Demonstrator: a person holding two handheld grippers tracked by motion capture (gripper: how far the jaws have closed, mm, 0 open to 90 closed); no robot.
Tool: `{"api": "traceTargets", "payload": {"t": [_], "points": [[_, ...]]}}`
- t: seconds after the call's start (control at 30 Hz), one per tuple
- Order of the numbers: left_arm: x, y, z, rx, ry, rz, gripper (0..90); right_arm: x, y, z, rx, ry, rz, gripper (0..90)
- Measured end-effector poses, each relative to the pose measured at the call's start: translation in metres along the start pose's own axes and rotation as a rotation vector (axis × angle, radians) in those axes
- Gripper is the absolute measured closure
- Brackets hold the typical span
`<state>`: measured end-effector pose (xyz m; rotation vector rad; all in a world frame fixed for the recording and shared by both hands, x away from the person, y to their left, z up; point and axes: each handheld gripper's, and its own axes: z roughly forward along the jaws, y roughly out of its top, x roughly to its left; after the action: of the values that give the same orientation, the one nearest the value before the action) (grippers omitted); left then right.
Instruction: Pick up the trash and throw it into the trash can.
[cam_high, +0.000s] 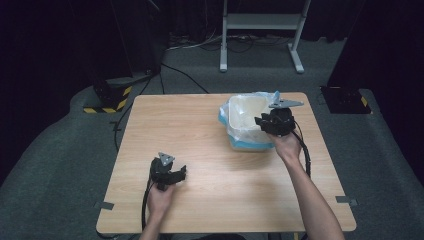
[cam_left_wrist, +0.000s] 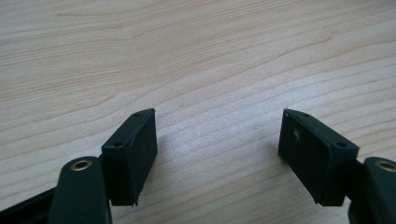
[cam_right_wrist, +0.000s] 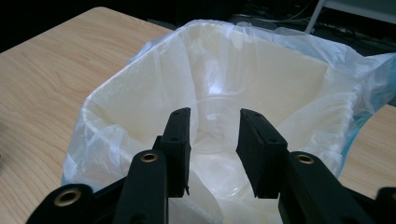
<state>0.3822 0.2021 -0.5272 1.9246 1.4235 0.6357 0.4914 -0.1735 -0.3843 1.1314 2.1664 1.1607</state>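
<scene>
A lab or recording studio, not a home — a lone wooden table (cam_high: 210, 150) stands on grey carpet (cam_high: 55, 165) with black curtains (cam_high: 50, 35) all round; cables (cam_high: 200, 45) trail past a metal stand (cam_high: 260, 30) at the far side; yellow-black hazard tape (cam_high: 107, 102) marks equipment feet far left.

White bin (cam_high: 246, 119) stood upright on the tabletop's far right part, lined with a thin translucent plastic bag (cam_right_wrist: 140, 107), bluish at its outer folds, draped over the rim. A clear plastic cup (cam_right_wrist: 215, 126) lay inside.
</scene>
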Motion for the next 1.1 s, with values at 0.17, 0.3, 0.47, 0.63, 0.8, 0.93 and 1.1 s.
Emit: {"api": "traceTargets", "payload": {"t": [0.17,0.3,0.47,0.63,0.8,0.93,1.1], "points": [[0.000,0.000,0.000,0.000,-0.001,-0.001,27.9,-0.001,-0.001,-0.008,-0.024,0.002,0.011,60.6],[0.000,0.000,0.000,0.000,-0.001,-0.001,27.9,-0.004,-0.002,-0.019,-0.052,0.008,0.011,60.8],[0.000,0.000,0.000,0.000,-0.001,-0.001,27.9,-0.011,-0.007,-0.034,-0.070,0.020,0.037,60.6],[0.000,0.000,0.000,0.000,-0.001,-0.001,27.9,-0.017,-0.012,-0.045,-0.094,0.018,0.063,60.3],[0.000,0.000,0.000,0.000,-0.001,-0.001,27.9,-0.020,-0.015,-0.055,-0.104,0.020,0.081,59.7],[0.000,0.000,0.000,0.000,-0.001,-0.001,27.9,-0.022,-0.019,-0.061,-0.112,0.018,0.088,58.7],[0.000,0.000,0.000,0.000,0.000,0.001,27.9,-0.029,-0.031,-0.072,-0.134,0.032,0.133,57.9]]}}
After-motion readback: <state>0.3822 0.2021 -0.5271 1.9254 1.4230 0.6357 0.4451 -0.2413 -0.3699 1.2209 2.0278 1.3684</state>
